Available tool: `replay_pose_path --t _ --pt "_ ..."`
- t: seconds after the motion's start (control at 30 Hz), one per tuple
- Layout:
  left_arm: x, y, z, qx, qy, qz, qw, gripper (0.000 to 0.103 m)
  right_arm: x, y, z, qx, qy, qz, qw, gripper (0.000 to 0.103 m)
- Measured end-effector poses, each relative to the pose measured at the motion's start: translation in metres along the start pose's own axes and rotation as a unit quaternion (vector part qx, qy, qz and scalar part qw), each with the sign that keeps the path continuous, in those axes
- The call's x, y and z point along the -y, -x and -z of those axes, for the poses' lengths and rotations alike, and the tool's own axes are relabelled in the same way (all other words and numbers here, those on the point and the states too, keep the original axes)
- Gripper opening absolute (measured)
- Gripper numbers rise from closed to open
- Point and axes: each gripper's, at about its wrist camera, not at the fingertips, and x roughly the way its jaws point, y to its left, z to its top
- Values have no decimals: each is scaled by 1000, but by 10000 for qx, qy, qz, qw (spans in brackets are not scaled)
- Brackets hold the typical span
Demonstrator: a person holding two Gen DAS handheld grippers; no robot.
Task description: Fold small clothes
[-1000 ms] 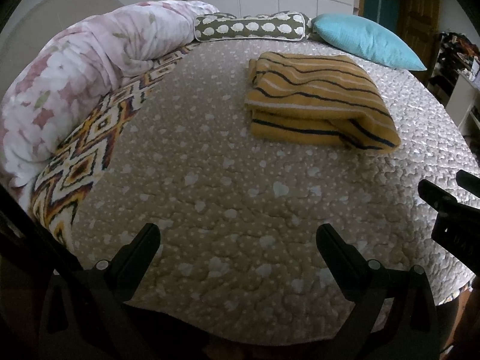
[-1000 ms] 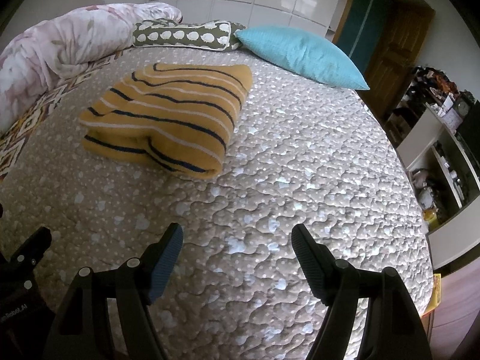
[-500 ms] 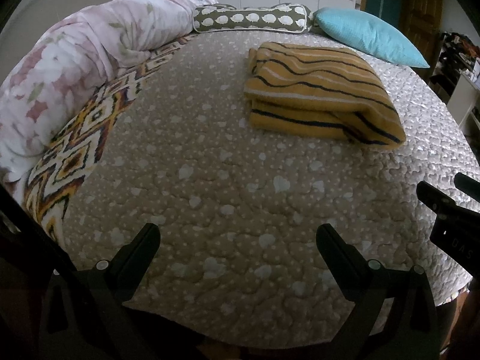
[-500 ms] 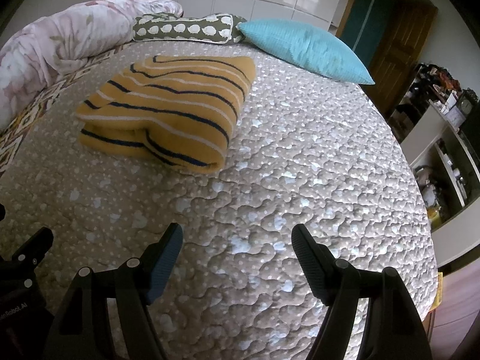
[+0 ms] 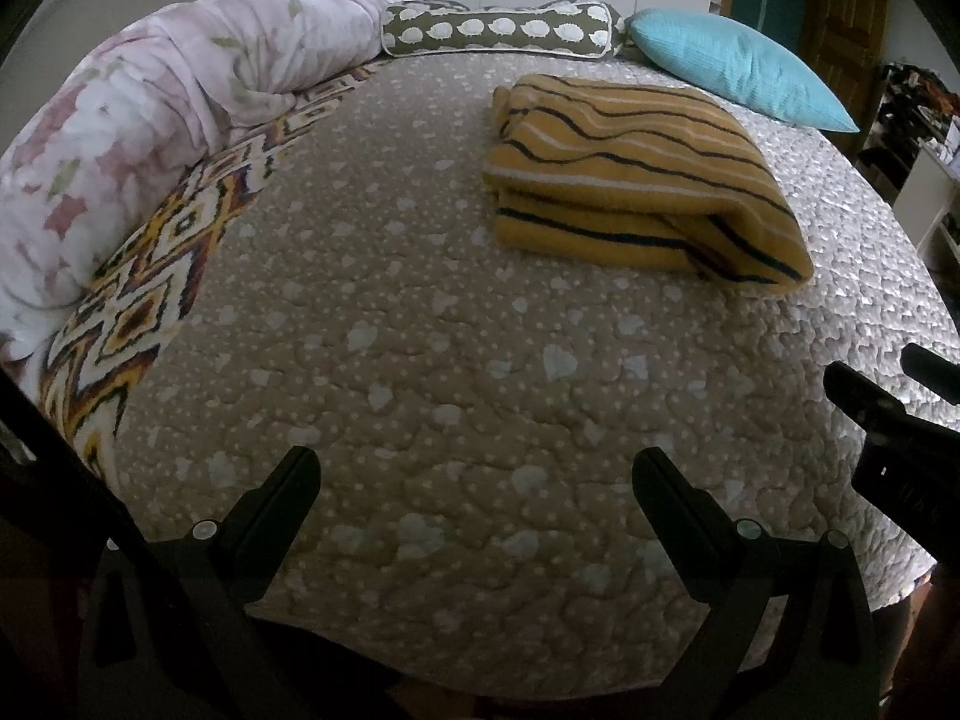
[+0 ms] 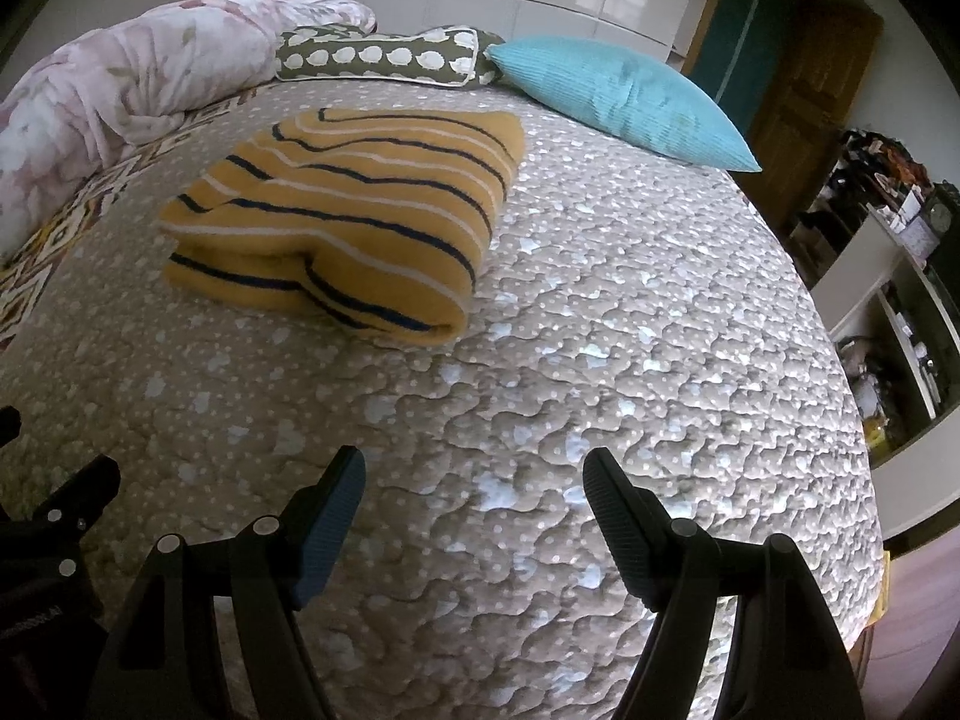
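Observation:
A yellow garment with dark and white stripes [image 5: 642,180] lies folded in a thick bundle on the beige quilted bed [image 5: 450,360], toward the far side; it also shows in the right wrist view [image 6: 354,210]. My left gripper [image 5: 474,474] is open and empty, held above the bed's near part, well short of the garment. My right gripper [image 6: 474,474] is open and empty too, near the front of the bed [image 6: 600,360], to the right of the garment. Each gripper shows at the edge of the other's view.
A floral duvet [image 5: 150,108] and a patterned blanket [image 5: 138,300] lie along the left edge. A green bolster [image 5: 498,30] and a teal pillow [image 5: 738,66] lie at the head. Shelves with clutter [image 6: 888,300] and a wooden door [image 6: 804,90] stand at the right.
Both views have shifted slightly; the garment appears a little lower and closer in each. Both grippers stay open and empty.

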Motion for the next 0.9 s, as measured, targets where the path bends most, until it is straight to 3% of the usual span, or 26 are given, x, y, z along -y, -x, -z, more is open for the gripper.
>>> replay_pose_path --t 0.9 --pt "0 -4 -2 -58 81 147 9998 103 -5 1 -1 104 55 -104 9999 80"
